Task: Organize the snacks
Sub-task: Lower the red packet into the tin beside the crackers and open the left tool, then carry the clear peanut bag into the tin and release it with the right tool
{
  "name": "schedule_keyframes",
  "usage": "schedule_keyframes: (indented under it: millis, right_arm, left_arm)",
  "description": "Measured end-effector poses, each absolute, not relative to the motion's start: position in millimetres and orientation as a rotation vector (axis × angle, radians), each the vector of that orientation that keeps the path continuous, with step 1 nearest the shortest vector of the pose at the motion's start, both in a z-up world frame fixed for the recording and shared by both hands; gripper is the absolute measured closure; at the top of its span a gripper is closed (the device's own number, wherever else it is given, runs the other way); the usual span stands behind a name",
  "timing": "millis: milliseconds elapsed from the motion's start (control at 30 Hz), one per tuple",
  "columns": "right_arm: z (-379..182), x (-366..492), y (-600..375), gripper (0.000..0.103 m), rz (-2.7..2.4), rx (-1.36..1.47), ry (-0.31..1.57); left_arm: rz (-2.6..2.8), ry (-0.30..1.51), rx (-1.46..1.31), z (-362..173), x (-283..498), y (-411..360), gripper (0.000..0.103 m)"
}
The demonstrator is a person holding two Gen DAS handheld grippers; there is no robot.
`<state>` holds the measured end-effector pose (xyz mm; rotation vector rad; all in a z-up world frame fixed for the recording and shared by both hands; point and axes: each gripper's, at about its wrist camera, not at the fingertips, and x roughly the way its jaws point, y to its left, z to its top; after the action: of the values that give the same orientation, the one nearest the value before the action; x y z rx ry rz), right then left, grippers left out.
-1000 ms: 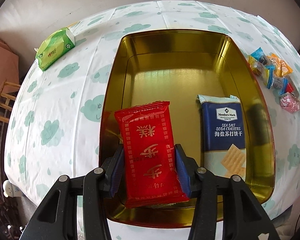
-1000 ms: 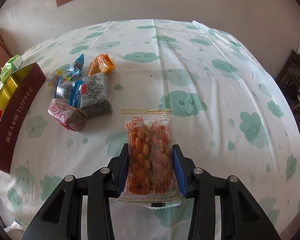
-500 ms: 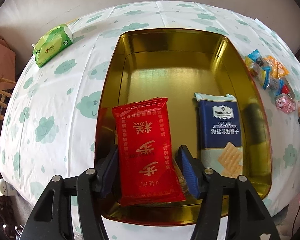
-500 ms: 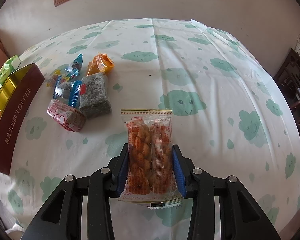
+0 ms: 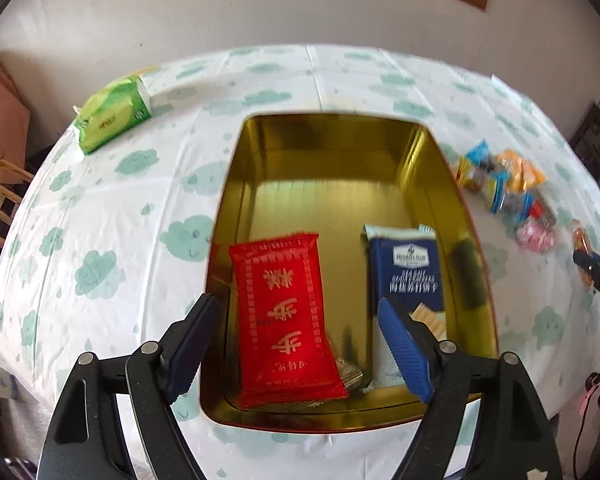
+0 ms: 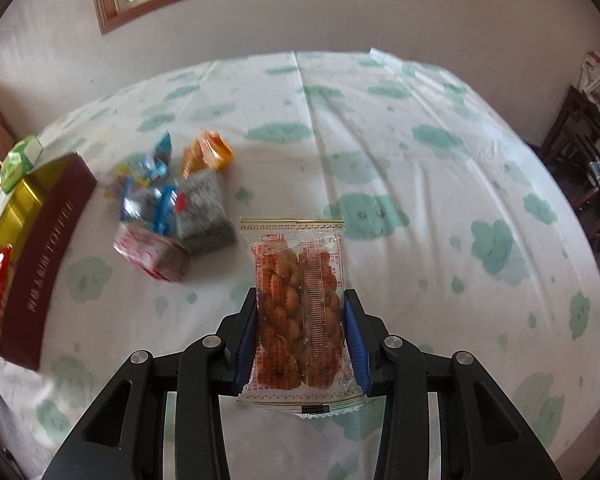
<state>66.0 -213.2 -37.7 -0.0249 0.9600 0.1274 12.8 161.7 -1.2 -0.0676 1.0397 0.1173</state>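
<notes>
Left wrist view shows the gold tin (image 5: 332, 152) in the middle of the frame on the cloud-print surface (image 5: 112, 216), with two snacks inside: a red packet (image 5: 284, 320) at the lower centre and a blue cracker packet (image 5: 408, 268) to its right. The left hand-held gripper (image 5: 296, 344) has just been opening; its jaws now stand wide, clear of the red packet on both sides, so that packet looks delivered and released. A green tissue pack (image 5: 112, 120) lies at the upper left, apart from the tin.

In the right wrist view, the right hand-held gripper (image 6: 300, 340) is clamped on a clear packet of orange snacks (image 6: 300, 308), held above the surface at lower centre. A heap of loose snacks (image 6: 172, 208) lies at centre left, beside the tin's dark red wall.

By my reckoning the job is at an early stage: two packets in, one in hand, the heap yet to go.
</notes>
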Motion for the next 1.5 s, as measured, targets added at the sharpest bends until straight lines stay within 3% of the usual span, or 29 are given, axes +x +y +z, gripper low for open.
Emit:
schedule_keyframes:
  millis: [200, 567, 933, 1500]
  right_arm:
    - [-3, 55, -184, 0.063, 0.217, -0.020, 0.907]
    - [22, 38, -42, 0.063, 0.564, -0.071, 0.920]
    - [3, 32, 52, 0.063, 0.715, -0.136, 0.995]
    - [-25, 35, 77, 0.062, 0.720, -0.189, 1.072]
  left_arm:
    - [0.129, 0.979, -0.133, 14, 7, 175, 0.021]
    - [0.282, 0.972, -0.225, 15, -15, 227, 0.021]
    - [0.382, 0.972, -0.293, 12, -44, 269, 0.021]
    - [0.360, 0.997, -0.321, 5, -43, 269, 0.021]
